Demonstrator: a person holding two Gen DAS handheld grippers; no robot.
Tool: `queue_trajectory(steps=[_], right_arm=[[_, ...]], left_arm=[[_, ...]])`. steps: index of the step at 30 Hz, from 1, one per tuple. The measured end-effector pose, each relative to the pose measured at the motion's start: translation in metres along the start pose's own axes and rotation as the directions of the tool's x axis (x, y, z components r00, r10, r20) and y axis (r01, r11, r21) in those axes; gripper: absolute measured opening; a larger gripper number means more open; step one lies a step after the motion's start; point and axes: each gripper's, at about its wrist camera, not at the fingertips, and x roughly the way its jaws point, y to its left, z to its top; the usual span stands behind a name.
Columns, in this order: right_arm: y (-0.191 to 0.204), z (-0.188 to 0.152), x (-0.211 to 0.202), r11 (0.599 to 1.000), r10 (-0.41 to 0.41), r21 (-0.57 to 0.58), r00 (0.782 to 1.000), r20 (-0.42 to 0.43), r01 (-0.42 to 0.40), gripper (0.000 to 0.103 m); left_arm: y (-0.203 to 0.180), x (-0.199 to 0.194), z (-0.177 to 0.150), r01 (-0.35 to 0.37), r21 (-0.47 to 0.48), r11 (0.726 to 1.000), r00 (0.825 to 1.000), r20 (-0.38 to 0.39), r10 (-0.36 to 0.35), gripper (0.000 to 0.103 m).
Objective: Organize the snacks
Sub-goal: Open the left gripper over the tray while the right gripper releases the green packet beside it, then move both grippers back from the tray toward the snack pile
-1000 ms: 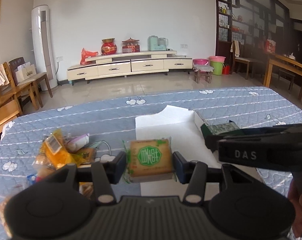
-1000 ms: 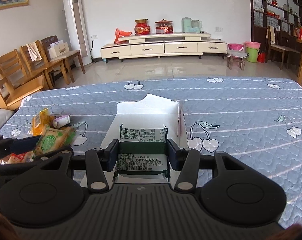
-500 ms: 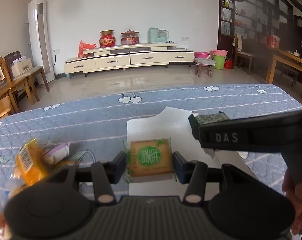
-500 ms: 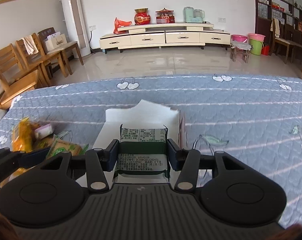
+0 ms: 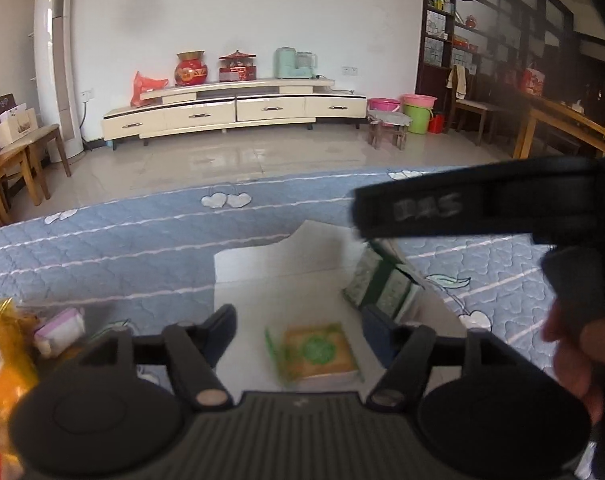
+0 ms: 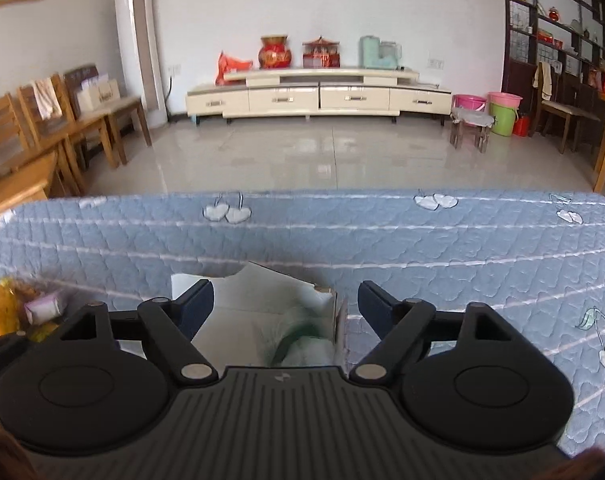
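Both snack packs have left the tongs since a second ago, when each was pinched between a pair of pads above the white box. The left gripper [image 5: 298, 334] is opening, its jaws apart with nothing touching the pads; the tan pack with the green emblem [image 5: 318, 354] lies below and between them on the floor of the white box [image 5: 262, 280], blurred and tilted a little. The right gripper [image 6: 285, 304] is opening as well, jaws spread wide and bare; beneath the gap, toward its right finger, a green smear marks the dark green pack [image 6: 302, 340], too blurred there to make out. From the left camera that same green pack [image 5: 382, 284] shows more clearly, ahead and to the right of the left tongs, standing on edge against the right wall of the box, under the black body of the right tool that crosses the view. The hand [image 5: 578, 352] holding that tool is at the far right edge. To the left of both tongs, outside the box, a loose pile of snacks [image 5: 10, 344] lies on the blue quilted cover [image 6: 462, 248]: an orange wrapper and a small pink-and-white packet [image 6: 42, 307] among them.
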Motion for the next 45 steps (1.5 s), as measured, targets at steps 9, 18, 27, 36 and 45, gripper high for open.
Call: queue_trajectory(steps=[9,18,27,36,45], right_arm=[[0.004,-0.023,-0.061,0.998,-0.059,0.005,0.997,0.04,0.059,0.103],[0.026,-0.048,-0.123,0.994,-0.103,-0.031,0.991,0.087,0.106,0.103],[0.042,-0.065,-0.144,0.997,-0.076,-0.027,0.995,0.063,0.078,0.103],[0.062,-0.076,-0.151,0.998,-0.046,-0.034,0.998,0.052,0.048,0.103],[0.077,-0.085,-0.155,0.998,-0.002,-0.065,0.999,0.039,0.004,0.103]], left_arm=[[0.01,-0.045,-0.008,-0.061,-0.029,0.998,0.998,-0.008,0.061,0.099],[0.02,-0.087,-0.022,-0.148,-0.019,0.989,0.989,-0.026,0.147,0.102],[0.04,-0.118,-0.042,-0.191,-0.046,0.98,0.981,-0.035,0.19,0.102],[0.056,-0.138,-0.058,-0.22,-0.072,0.973,0.975,-0.025,0.219,0.102],[0.076,-0.149,-0.071,-0.237,-0.107,0.966,0.971,-0.023,0.236,0.102]])
